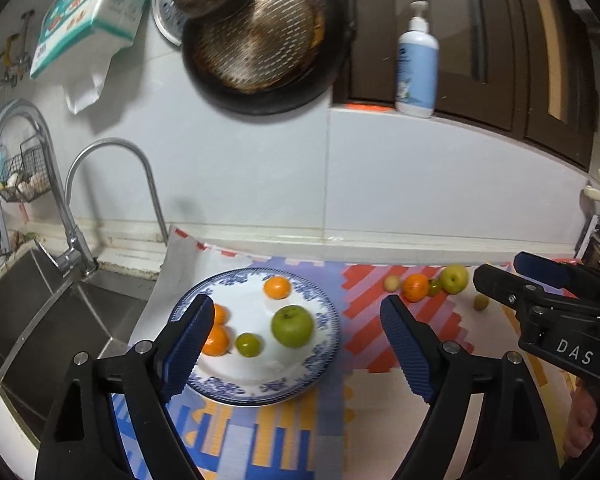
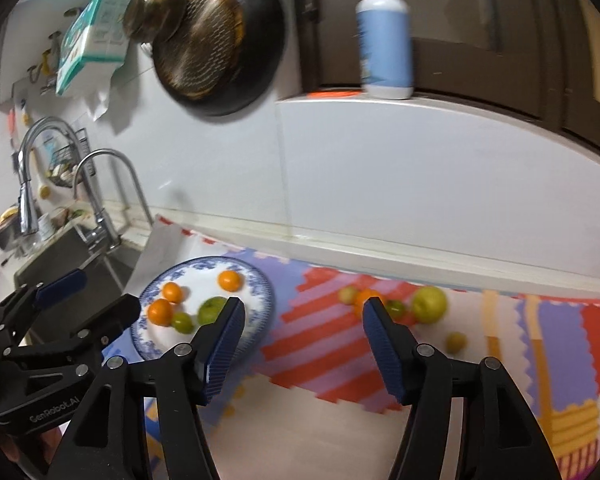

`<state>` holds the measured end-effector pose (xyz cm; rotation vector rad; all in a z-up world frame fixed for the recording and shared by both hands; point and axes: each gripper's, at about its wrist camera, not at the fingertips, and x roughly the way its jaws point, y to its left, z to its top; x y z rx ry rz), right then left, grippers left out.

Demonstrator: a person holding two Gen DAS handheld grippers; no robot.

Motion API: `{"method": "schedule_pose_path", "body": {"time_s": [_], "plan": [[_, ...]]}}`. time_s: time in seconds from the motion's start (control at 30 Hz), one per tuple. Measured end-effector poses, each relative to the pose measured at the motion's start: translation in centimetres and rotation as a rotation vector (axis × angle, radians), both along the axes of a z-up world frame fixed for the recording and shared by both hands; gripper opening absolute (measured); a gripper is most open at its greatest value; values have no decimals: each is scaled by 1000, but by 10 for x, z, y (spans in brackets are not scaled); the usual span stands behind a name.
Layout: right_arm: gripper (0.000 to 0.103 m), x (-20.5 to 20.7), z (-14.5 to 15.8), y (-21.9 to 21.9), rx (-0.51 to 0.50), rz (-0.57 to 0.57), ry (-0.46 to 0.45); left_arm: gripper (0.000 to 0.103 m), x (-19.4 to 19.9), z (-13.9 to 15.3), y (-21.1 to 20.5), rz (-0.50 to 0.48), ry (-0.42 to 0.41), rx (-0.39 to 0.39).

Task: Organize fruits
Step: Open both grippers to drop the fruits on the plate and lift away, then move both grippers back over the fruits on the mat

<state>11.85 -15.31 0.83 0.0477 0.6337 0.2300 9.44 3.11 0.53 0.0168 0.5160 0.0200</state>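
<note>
A blue-and-white plate lies on a colourful mat by the sink. On it are three oranges, among them one at the back, a green apple and a small green fruit. To the right on the mat lie a yellow-green apple, an orange and several small green fruits. My left gripper hovers open above the plate's near side with nothing between its fingers. My right gripper is open and empty over the mat.
A steel sink with two taps lies left of the mat. A black pan hangs on the white wall. A pump bottle stands on a ledge. A tissue pack hangs at upper left. The right gripper's body shows at the right edge.
</note>
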Motion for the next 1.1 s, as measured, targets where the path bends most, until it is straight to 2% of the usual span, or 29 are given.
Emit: {"method": "schedule_pose_path", "body": {"time_s": [0.4,0.63,0.8,1.03,1.1], "plan": [[62,-31,-5,-68,-8,-167,-12,93,-7,-1,-64,-76,-79,34],[62,-35,-9,-95,-40,-226,-28,94,7,-10,-89,-119,-66,53],[62,-27,-18,-105,-48,-254,-19,94,24,-20,-102,-151,-53,79],[62,0,-43,-113,-38,-262,45,93,55,-41,-113,-198,-25,106],[62,6,-50,-113,-38,-260,56,90,64,-48,-115,-206,-16,114]]}}
